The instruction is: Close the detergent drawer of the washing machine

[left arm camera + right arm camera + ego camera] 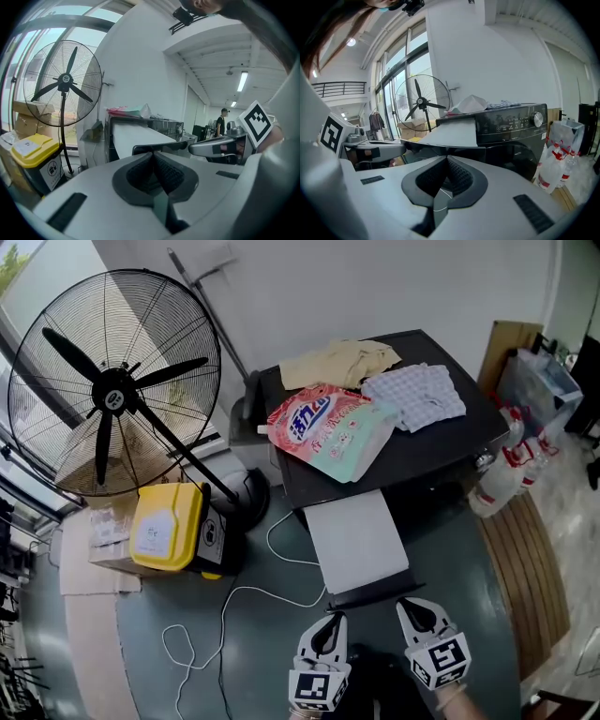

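Observation:
The black washing machine [412, 451] stands at the upper right. Its detergent drawer [354, 538], white on top with a black front panel [375, 591], is pulled far out toward me. Both grippers hang just short of that panel, not touching it. My left gripper [331, 619] is shut with nothing in it, and so is my right gripper [411, 603]. In the left gripper view the shut jaws [152, 153] point at the drawer [136, 135]. From the right gripper view the shut jaws [447, 157] sit below the drawer [452, 132] and the control panel [513, 123].
On the machine lie a detergent pouch [328, 432], a yellow cloth [342, 360] and a checked cloth [414, 395]. A large floor fan [117, 395] and a yellow bin [169, 526] stand to the left. A white cable [234, 596] runs over the floor. Bottles [502, 474] stand to the right.

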`<action>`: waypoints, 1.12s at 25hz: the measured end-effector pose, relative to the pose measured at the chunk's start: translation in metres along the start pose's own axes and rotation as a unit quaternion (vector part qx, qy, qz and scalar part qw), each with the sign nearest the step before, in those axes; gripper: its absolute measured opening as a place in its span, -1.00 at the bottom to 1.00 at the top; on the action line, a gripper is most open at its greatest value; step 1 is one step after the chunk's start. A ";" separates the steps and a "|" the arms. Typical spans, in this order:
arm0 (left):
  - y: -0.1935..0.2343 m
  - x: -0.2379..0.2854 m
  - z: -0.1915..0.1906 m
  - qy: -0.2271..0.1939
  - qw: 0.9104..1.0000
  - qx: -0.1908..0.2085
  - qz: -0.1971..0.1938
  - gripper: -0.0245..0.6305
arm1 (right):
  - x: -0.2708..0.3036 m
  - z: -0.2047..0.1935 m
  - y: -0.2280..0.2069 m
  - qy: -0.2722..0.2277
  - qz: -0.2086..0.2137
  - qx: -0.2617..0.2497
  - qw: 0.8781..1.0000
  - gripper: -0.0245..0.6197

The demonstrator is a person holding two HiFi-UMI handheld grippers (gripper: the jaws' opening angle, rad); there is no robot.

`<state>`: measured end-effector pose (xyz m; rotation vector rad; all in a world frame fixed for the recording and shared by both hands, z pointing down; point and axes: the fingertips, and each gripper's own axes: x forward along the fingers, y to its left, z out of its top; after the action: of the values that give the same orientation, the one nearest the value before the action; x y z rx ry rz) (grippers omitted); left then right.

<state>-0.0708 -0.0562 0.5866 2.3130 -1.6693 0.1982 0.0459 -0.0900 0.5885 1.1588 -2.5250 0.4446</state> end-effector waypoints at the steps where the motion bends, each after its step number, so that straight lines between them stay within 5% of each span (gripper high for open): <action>1: -0.001 0.000 0.000 0.001 1.000 0.000 -0.001 -0.87 | 0.001 0.001 -0.001 0.000 -0.002 0.002 1.000 -0.85; 28: -0.007 0.006 0.002 0.000 1.000 0.014 -0.013 -0.87 | 0.004 0.002 -0.004 -0.012 -0.016 0.017 1.000 -0.85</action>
<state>-0.0629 -0.0599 0.5849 2.3525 -1.6458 0.2179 0.0459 -0.0960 0.5892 1.2234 -2.5249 0.4707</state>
